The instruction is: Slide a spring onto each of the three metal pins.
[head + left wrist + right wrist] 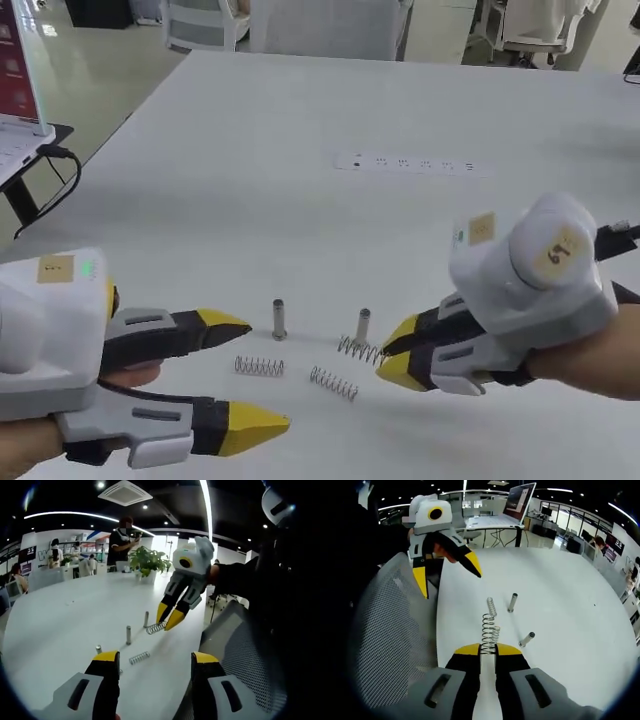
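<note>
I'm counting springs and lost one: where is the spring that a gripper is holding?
In the head view, the gripped spring sticks out from the shut right gripper, right of centre on the table, just in front of the right-hand pin.

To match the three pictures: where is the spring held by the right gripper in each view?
Head view: spring lower centre, in right gripper tips.
Left gripper view: spring near centre.
Right gripper view: spring at centre, above the jaws.
Shared landmark: the pin beside it.
</note>
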A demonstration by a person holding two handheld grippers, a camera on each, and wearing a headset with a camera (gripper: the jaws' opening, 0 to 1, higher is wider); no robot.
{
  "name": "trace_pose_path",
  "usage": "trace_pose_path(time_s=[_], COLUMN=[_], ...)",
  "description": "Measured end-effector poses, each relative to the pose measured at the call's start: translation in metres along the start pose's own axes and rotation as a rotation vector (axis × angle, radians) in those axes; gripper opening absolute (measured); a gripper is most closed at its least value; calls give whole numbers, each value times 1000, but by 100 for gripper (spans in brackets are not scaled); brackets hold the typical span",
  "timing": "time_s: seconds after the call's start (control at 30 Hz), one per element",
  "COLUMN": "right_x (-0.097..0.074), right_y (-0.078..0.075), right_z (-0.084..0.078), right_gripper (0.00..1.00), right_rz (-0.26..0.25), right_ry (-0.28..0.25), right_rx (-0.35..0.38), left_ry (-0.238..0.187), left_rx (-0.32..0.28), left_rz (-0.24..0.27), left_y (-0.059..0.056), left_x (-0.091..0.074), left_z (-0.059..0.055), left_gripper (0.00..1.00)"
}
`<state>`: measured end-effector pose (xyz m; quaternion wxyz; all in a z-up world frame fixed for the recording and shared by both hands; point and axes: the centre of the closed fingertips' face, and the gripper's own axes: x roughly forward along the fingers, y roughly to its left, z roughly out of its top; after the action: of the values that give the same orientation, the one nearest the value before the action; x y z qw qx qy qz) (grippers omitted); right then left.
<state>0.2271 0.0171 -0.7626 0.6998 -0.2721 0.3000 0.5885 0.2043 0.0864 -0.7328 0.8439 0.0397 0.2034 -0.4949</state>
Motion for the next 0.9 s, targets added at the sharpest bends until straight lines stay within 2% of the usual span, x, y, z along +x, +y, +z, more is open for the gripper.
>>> trace_pose_path(time_s=[0.37,0.63,0.9], right_x=[-1,-1,-2], right_y=[11,17,23], right_z=[17,22,25], right_gripper=[8,8,8], right_rz=[44,79,104], right_ry=[-3,1,-7], right_rx=[-76,-123,-154], left_ry=[-39,-38,-47], left_rx=[3,11,22], left_rz=[-64,-131,-163], left_y=[1,-8,-16], left_x=[11,22,27], left_z=[13,15,17], left_gripper=[40,33,24])
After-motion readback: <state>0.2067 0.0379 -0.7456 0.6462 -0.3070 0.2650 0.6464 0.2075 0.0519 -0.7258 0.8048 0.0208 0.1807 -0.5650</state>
